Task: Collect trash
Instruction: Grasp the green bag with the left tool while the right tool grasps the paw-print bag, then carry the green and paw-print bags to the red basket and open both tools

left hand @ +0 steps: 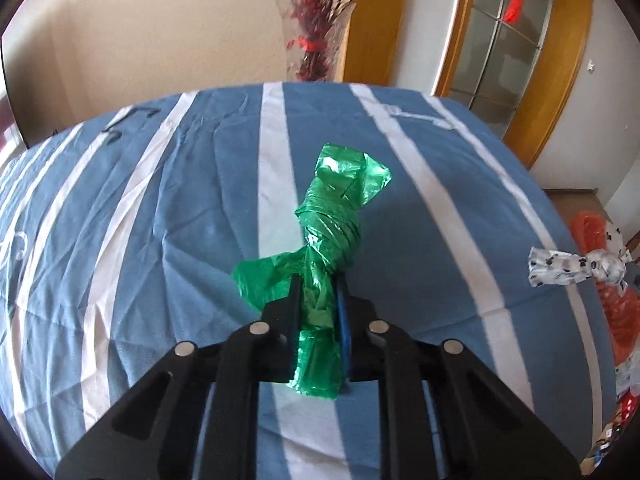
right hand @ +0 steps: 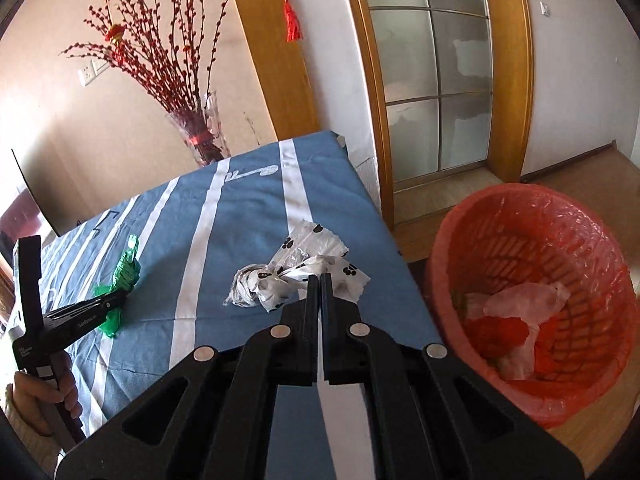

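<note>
The left gripper (left hand: 318, 280) is clamped on a knotted green plastic bag (left hand: 340, 208) lying on the blue-and-white striped cloth (left hand: 160, 208). The right gripper (right hand: 319, 276), fully closed, pinches the white paw-print bag (right hand: 296, 270). An orange-lined trash basket (right hand: 444, 240) stands at three o'clock on the floor.

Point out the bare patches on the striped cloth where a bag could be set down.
Free: the broad stretch left of the green bag, and the far end toward the vase. The strip between the green bag and the paw-print bag is also bare. Crowded: the edge nearest the red basket, where the paw-print bag lies.
</note>
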`<state>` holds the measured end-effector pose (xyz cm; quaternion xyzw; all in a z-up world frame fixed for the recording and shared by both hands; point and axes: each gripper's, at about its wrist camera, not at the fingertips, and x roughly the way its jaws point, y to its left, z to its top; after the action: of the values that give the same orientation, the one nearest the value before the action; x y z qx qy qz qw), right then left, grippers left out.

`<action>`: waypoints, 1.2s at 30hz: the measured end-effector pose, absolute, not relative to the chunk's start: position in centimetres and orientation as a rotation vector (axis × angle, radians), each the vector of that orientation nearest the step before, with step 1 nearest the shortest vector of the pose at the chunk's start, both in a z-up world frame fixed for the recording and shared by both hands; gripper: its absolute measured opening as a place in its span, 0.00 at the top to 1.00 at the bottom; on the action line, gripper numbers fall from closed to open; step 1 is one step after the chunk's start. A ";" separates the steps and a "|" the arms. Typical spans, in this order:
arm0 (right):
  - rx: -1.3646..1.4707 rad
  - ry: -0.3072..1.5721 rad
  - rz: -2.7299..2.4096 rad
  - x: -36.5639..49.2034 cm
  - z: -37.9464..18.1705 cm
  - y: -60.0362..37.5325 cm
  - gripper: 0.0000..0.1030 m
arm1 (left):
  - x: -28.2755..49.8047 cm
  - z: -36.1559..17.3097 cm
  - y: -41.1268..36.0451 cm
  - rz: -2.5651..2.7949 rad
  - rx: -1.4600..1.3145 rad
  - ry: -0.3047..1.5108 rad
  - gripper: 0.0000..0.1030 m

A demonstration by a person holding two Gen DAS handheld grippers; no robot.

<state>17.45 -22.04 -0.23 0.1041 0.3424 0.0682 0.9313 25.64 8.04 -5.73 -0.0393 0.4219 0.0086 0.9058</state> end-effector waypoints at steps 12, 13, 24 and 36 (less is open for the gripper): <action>0.179 0.642 0.056 15.1 0.8 -25.2 0.98 | 23.4 -1.4 1.1 -0.140 -0.032 0.765 0.85; 0.180 0.636 0.047 14.9 0.9 -25.5 0.98 | 23.2 -1.1 0.5 -0.155 -0.029 0.760 0.85; 0.163 0.577 -0.052 13.0 2.1 -29.1 0.98 | 22.1 0.4 -5.9 -0.282 -0.012 0.741 0.85; 0.190 0.557 -0.123 11.8 2.1 -32.5 0.98 | 21.4 0.6 -11.5 -0.387 0.017 0.747 0.85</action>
<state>11.82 -32.55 2.07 0.0935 0.2742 -0.0604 0.9552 21.44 -11.50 0.55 0.0081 0.3625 -0.1880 0.9128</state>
